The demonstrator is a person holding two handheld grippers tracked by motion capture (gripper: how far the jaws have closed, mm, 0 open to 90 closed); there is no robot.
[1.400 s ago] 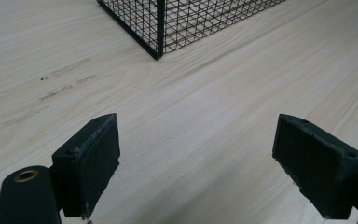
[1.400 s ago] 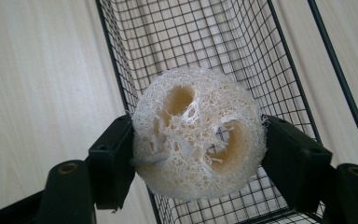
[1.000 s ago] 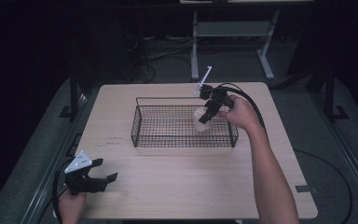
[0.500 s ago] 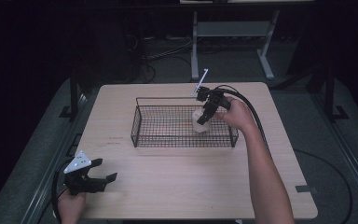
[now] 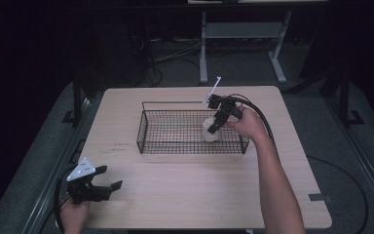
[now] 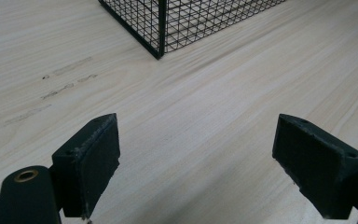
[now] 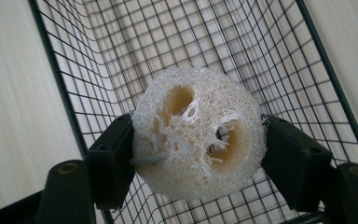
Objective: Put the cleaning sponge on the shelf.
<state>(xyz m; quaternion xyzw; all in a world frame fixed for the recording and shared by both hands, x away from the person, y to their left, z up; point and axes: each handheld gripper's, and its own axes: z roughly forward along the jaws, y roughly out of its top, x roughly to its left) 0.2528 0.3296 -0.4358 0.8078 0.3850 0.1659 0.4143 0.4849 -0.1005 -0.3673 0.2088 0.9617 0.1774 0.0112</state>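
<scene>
My right tongs point(image 7: 196, 154) pinch the loofah sponge point(image 7: 198, 133) between both jaws, inside the wire basket point(image 5: 148, 134) at its right end. My left tongs point(image 6: 196, 163) rest spread above bare table point(image 6: 205, 102), the basket's corner ahead.

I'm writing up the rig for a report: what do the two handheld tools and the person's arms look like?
Both are black two-jaw tools with blocky rectangular pads. The left tool carries a grey three-cornered plate dotted with small marks and trails a black cable. The right tool has a pale plate on top and a black cable looping back along the forearm. A brass-coloured ring shows near a jaw. Both forearms are bare, no sleeves visible.
</scene>
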